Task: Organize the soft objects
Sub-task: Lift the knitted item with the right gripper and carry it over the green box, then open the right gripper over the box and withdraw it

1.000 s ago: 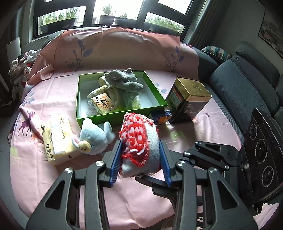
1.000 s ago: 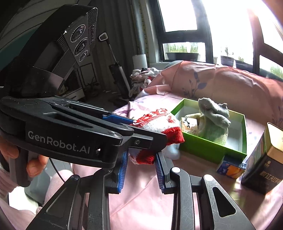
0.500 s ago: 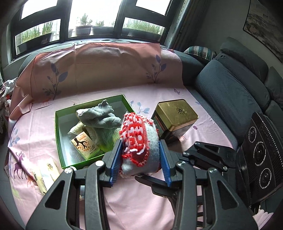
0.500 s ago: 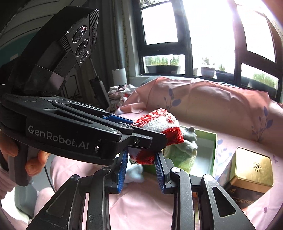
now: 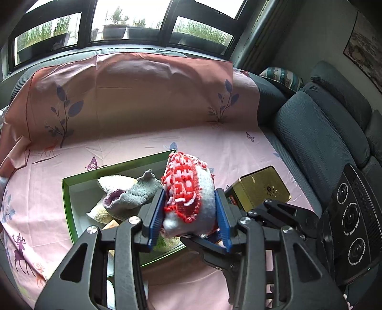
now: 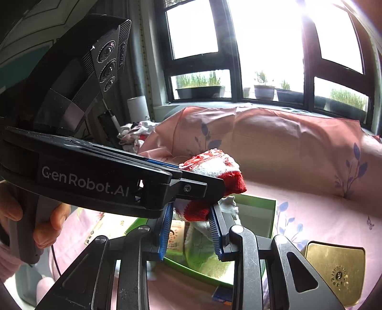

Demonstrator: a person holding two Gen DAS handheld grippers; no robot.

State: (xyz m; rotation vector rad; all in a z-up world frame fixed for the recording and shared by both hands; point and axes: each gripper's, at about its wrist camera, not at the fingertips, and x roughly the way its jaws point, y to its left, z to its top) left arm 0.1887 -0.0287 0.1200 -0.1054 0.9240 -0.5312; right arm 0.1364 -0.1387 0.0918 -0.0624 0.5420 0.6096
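Left wrist view: close, looks down-forward over green box (image 5: 71, 214). Right wrist view: lower, sideways toward window (image 6: 262, 47). Both share box and gold tin (image 5: 262, 188).

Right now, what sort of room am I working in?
Most likely a home living room. A dark grey sofa runs along the right, potted plants line the sill of a wide window, and the work surface is draped in a pink printed sheet, not a workbench.

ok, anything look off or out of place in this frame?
Mostly no. One oddity: both grippers clamp the same red-and-white sock, the left gripper across its body, the right gripper on its red cuff, above the green box. A hard gold tin sits beside the box.
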